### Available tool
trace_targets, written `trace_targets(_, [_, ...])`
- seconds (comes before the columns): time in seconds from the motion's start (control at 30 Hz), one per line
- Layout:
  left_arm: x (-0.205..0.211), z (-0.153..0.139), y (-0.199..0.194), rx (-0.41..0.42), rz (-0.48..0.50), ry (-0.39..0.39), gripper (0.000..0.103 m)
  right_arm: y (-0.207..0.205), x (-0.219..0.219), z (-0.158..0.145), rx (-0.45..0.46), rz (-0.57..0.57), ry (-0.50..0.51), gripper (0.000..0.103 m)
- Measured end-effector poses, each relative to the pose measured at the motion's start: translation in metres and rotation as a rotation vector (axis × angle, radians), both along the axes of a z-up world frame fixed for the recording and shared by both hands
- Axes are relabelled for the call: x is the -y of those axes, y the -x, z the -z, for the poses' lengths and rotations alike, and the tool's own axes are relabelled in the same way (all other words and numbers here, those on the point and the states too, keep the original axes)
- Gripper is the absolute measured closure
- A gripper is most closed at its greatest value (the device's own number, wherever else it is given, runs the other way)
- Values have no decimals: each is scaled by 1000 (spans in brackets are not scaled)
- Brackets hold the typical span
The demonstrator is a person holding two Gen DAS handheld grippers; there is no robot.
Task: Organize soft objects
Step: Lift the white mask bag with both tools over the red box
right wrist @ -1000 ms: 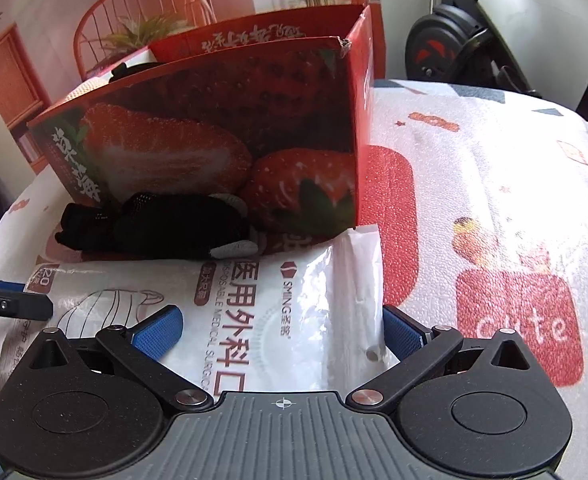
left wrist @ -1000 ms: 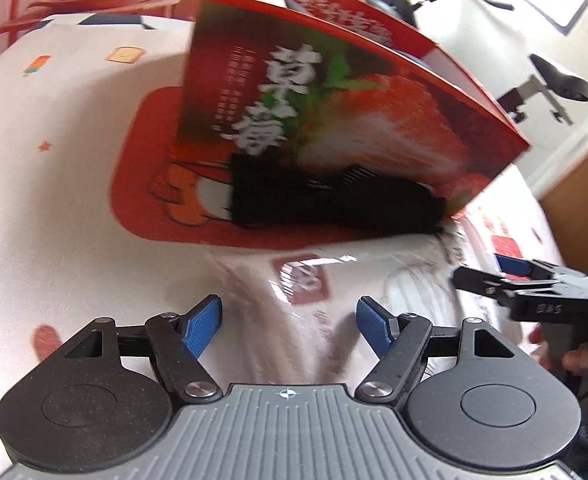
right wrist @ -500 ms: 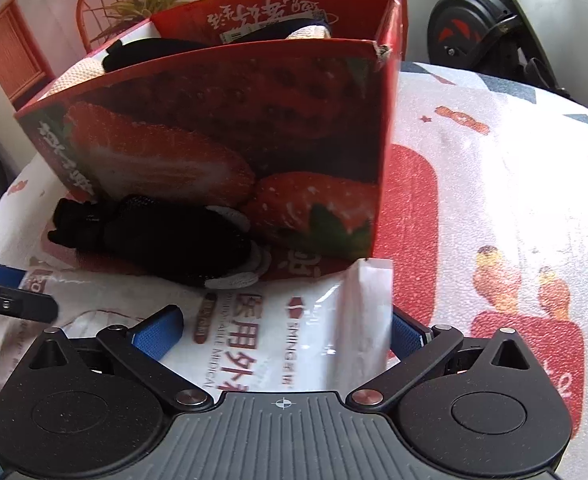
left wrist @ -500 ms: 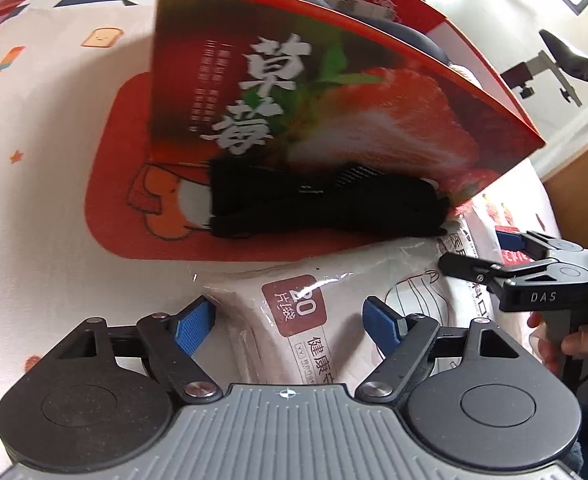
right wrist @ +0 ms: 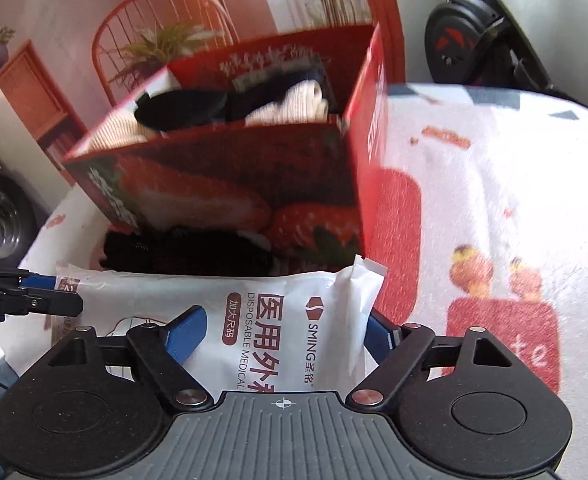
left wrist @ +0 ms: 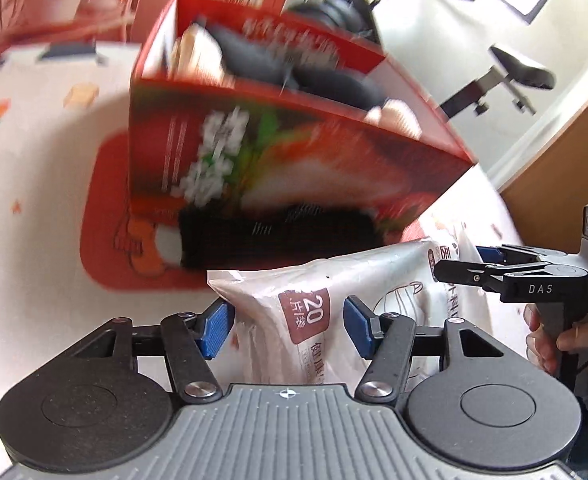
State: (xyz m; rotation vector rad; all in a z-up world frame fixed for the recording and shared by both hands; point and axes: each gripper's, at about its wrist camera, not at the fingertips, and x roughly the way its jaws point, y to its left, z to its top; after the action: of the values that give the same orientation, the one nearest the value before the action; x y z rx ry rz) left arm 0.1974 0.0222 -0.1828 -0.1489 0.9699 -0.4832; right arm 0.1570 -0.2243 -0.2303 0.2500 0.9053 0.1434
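Note:
A white plastic pack of disposable masks (left wrist: pixel 314 292) (right wrist: pixel 278 320) hangs raised between both grippers, just in front of the red strawberry box (left wrist: pixel 294 152) (right wrist: pixel 214 176). My left gripper (left wrist: pixel 286 330) is closing on the pack's left end, its blue pads pressing the bunched plastic. At the other end my right gripper (right wrist: pixel 282 336) is closing too, with the pack's sealed edge between its pads. A black soft item (left wrist: pixel 278 240) (right wrist: pixel 190 252) lies on the table against the box front. Inside the box are black and white soft things (right wrist: pixel 294 100).
The table wears a white cloth (right wrist: pixel 494 184) with red cartoon patches. A hand (left wrist: pixel 566 332) holds the right gripper's handle. An exercise bike (right wrist: pixel 470 36) stands behind the table at the right, and a red chair (right wrist: pixel 162 36) behind the box.
Both grippers have narrowed onto the mask pack and risen; the pack has come up off the cloth and bunched. More of the box's inside shows now.

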Motion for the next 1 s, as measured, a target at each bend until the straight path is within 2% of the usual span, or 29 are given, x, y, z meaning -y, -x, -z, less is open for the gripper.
trace_targets(0.17, [9, -31, 12, 157, 7, -27, 41, 9, 1, -37, 136, 15, 46, 31])
trace_targets(0.3, [16, -40, 20, 248, 23, -65, 41, 16, 0, -55, 215, 13, 77, 38])
trace_targets(0.37, [17, -35, 21, 246, 36, -85, 41, 22, -1, -55, 236, 2, 95, 41])
trace_targets(0.43, [20, -30, 26, 252, 46, -109, 41, 28, -3, -50, 239, -3, 120, 52])
trace_targets(0.47, [20, -29, 30, 257, 54, -120, 41, 30, -6, -48, 245, -5, 129, 54])
trace_targets(0.63, [19, -27, 35, 247, 64, -120, 43, 39, -3, -45, 250, 17, 91, 64])
trace_targets(0.83, [7, -29, 36, 238, 17, -93, 45, 42, -12, -53, 264, 13, 113, 66])
trace_targets(1.0, [-4, -51, 38, 271, 5, -44, 45, 41, -12, -77, 318, -9, 112, 66])
